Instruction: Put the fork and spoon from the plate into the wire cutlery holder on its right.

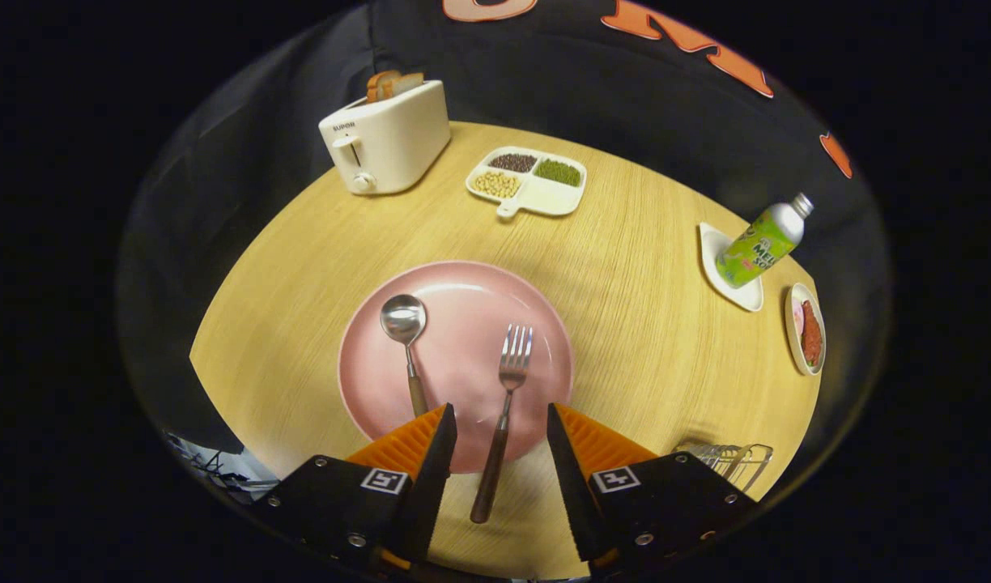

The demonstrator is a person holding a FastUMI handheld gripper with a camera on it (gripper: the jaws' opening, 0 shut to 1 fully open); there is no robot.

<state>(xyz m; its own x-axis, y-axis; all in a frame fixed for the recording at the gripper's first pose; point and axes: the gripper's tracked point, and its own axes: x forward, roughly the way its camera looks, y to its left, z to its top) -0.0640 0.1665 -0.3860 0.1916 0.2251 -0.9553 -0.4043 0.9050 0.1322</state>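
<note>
Nothing was moved yet: fork (508, 380) and spoon (405, 332) lay on the pink plate (463, 283), fork handle between the spread gripper (501, 429) fingers; wire holder (730, 461) waited at four o'clock.

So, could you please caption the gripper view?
Open hand-held gripper straddles the fork handle on the pink plate.
</note>
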